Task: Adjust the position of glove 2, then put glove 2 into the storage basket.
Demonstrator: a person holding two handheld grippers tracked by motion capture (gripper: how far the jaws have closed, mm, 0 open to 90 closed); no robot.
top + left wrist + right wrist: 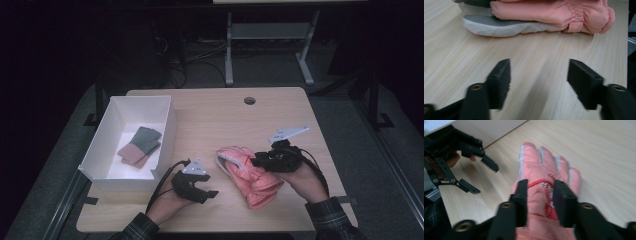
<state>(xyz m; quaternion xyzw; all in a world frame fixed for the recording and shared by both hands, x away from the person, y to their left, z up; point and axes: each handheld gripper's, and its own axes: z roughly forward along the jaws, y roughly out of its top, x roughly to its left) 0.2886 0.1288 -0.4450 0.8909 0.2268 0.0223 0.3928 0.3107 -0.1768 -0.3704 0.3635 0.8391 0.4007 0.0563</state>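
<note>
Our left gripper [209, 186] is nearest us: jaws parted, nothing between them, only bare light wooden tabletop [541, 65]. The puffy salmon-pink winter glove [554, 15] lies flat just beyond its fingertips, grey-and-white palm edge toward them, clear of both pads.

Our right gripper [540, 195] sits over the same glove [544, 180], jaws narrow, straddling a ridge of fabric on the glove's back. The pads look to be against it, but we cannot tell whether they grip. Glove fingers run out past the fingertips, away from us.

Farther out, off the left gripper's outer side, stands an open white rectangular box [116, 112]. Inside: a few flat folded cloths [140, 146], grey-green and dusty pink, overlapping on the floor.
</note>
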